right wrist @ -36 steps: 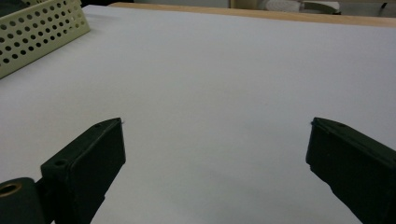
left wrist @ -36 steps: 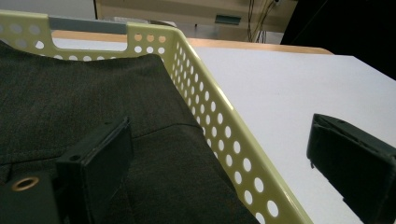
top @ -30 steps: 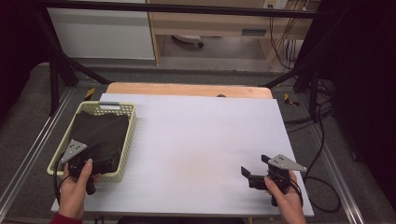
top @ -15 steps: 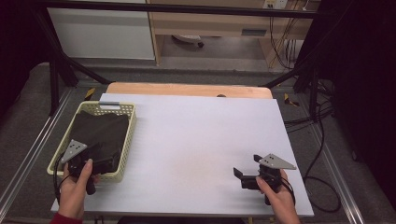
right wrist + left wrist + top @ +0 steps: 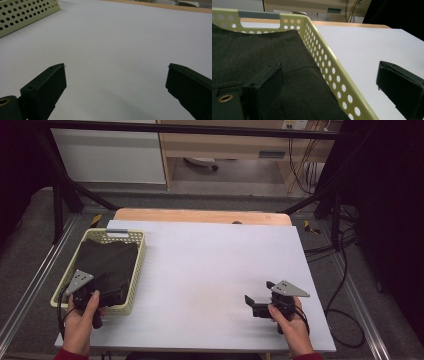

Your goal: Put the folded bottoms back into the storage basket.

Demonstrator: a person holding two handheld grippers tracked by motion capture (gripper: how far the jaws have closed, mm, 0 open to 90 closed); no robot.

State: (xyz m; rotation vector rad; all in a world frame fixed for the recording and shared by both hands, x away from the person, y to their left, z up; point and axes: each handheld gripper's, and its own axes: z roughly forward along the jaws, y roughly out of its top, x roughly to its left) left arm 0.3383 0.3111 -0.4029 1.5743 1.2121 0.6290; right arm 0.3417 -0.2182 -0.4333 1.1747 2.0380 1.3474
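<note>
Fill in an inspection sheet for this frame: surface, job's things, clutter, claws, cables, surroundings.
Surface: white table top, bare in the middle, wooden edge at the far side.
Job's things: pale yellow perforated basket at the table's left, holding a folded dark cloth.
Clutter: nothing seen.
Claws: left claw open, straddling the basket's right wall, one jaw over the cloth, one outside; right claw open, empty, low over the bare table.
Cables: black cable trailing from the left claw; loose cables on the floor at right.
Surroundings: grey floor, metal frame rails, cabinets behind.

The right gripper (black jaws spread wide) hangs over bare white tabletop; a perforated pale-yellow plastic basket sits upper left.
</note>
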